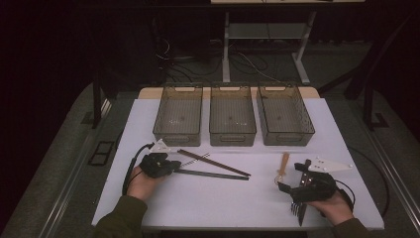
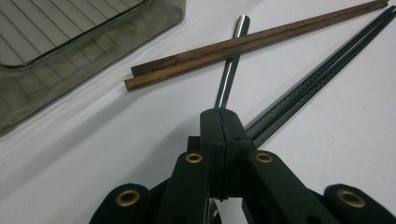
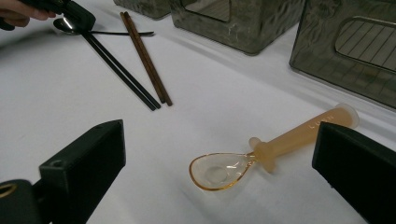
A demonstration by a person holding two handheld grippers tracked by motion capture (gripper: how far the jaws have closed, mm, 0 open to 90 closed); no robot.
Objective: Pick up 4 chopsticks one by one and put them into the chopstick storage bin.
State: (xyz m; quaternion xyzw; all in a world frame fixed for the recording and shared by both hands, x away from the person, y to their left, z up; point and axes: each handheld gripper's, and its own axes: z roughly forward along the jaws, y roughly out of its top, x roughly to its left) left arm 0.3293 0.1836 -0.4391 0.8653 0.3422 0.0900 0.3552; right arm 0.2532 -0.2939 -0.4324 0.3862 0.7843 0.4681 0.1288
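The left tongs (image 2: pixel 222 114) were closed on a metal spoon (image 2: pixel 232 60), pinching it at the very tips while its slim handle ran on ahead across the counter (image 1: pixel 223 198). That looked a thin hold: a smooth, narrow handle caught so near one end could swing down or slide out once raised.

The handle also crossed the pair of brown chopsticks (image 2: pixel 252 44), seemingly passing beneath them, and the black chopsticks (image 2: pixel 322 65) lay just beside the tongs. Lifting straight up would probably tip or roll the brown pair, perhaps toward the bins (image 1: pixel 233 136). Drawing the spoon back before raising it seemed the safer course.

The right tongs (image 1: pixel 291 198) stood wide open with nothing in them, near the counter. The amber spoon (image 3: pixel 261 154) lay flat ahead of them, bowl up, closer to one side than the other. Closing from there might have nudged it aside or caught only the flared end of its handle.

The counter was white, smooth and faintly glossy, so a dropped piece would likely skid. Three clear, ribbed bins stood side by side along its far edge, all empty. Beyond them the room was dark, with cables on the floor and the legs of another table behind.
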